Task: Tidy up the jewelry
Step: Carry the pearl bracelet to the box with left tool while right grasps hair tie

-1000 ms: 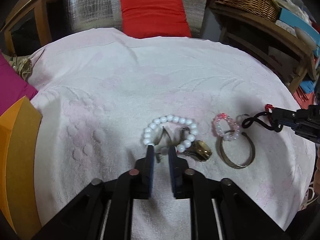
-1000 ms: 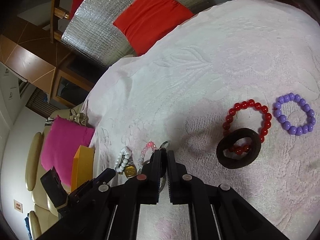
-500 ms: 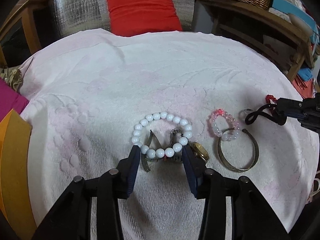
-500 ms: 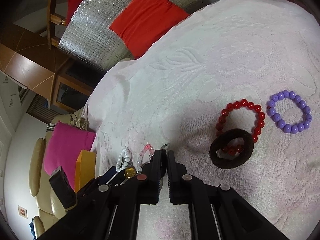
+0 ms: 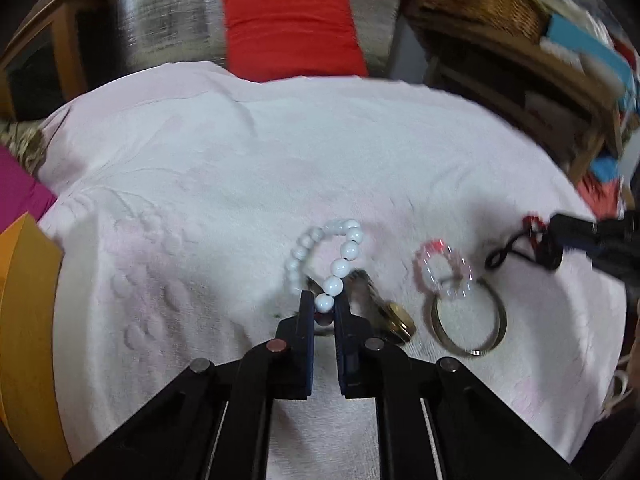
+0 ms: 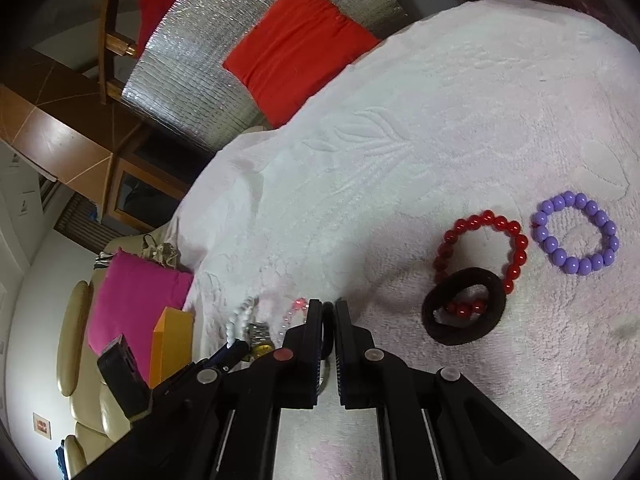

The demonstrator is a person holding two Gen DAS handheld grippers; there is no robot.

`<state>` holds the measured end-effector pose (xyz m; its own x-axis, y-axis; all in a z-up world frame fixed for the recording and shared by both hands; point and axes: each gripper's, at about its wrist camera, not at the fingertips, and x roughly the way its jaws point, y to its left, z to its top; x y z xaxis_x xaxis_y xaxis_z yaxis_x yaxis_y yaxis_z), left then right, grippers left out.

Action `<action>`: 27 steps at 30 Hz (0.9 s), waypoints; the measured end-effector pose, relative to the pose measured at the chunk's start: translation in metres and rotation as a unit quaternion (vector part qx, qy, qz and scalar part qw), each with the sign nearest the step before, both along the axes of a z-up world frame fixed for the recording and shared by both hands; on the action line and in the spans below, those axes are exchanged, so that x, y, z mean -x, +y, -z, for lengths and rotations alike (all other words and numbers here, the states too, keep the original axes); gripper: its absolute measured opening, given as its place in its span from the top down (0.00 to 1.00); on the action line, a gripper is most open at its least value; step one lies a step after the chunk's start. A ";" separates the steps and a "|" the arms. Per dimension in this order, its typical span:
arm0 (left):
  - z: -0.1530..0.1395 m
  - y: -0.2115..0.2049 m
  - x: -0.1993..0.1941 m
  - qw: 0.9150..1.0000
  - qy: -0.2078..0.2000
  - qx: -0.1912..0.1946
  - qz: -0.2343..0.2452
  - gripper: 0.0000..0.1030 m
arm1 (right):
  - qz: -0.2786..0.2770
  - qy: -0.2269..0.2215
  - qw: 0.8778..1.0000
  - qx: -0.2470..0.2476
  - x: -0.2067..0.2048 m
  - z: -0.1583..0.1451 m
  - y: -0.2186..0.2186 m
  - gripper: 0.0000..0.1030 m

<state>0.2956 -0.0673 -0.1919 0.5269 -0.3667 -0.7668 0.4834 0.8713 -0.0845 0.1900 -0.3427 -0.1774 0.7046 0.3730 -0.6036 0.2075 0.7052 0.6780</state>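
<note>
Since the earlier frame, left gripper (image 5: 324,306) has pinched white bead bracelet (image 5: 326,256); watch (image 5: 394,318) beneath may snag, while right gripper (image 6: 328,312) nips a black cord (image 5: 516,250)

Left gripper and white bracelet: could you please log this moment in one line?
left gripper: shut on white bracelet | bracelet: partly lifted | right gripper: shut on black cord

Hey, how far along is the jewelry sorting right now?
Done: nothing looks put away. In hand: the left gripper is shut on the white bead bracelet; the right gripper pinches a black cord. Left: gold watch, pink bead bracelet, metal bangle, red bracelet, purple bracelet and black hair tie on the towel.
</note>
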 end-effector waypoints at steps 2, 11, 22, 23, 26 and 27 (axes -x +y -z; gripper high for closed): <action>-0.004 0.007 -0.001 1.000 -0.002 0.009 -0.009 0.91 | -0.005 -0.011 1.000 0.001 0.001 -0.004 0.004 0.93; -0.027 0.025 0.017 0.999 -0.025 0.042 -0.013 0.91 | -0.006 0.001 0.999 0.039 0.000 -0.014 0.007 0.93; -0.040 0.022 0.027 0.998 -0.032 0.051 -0.010 0.91 | -0.028 0.064 0.992 0.108 -0.011 0.008 0.023 0.35; -0.039 0.022 0.026 0.998 -0.030 0.051 -0.010 0.91 | -0.030 0.059 0.991 0.114 -0.011 0.007 0.025 0.35; -0.039 0.021 0.025 0.998 -0.029 0.048 -0.014 0.91 | -0.038 0.088 0.985 0.141 -0.017 0.017 0.033 0.49; -0.039 0.020 0.025 0.998 -0.028 0.048 -0.015 0.91 | -0.037 0.101 0.983 0.150 -0.019 0.023 0.034 0.51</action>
<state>0.2705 -0.0471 -0.1525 0.5798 -0.4202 -0.6981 0.4629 0.8749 -0.1422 0.2090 -0.3084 -0.2000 0.5370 0.2035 -0.8187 0.2569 0.8849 0.3884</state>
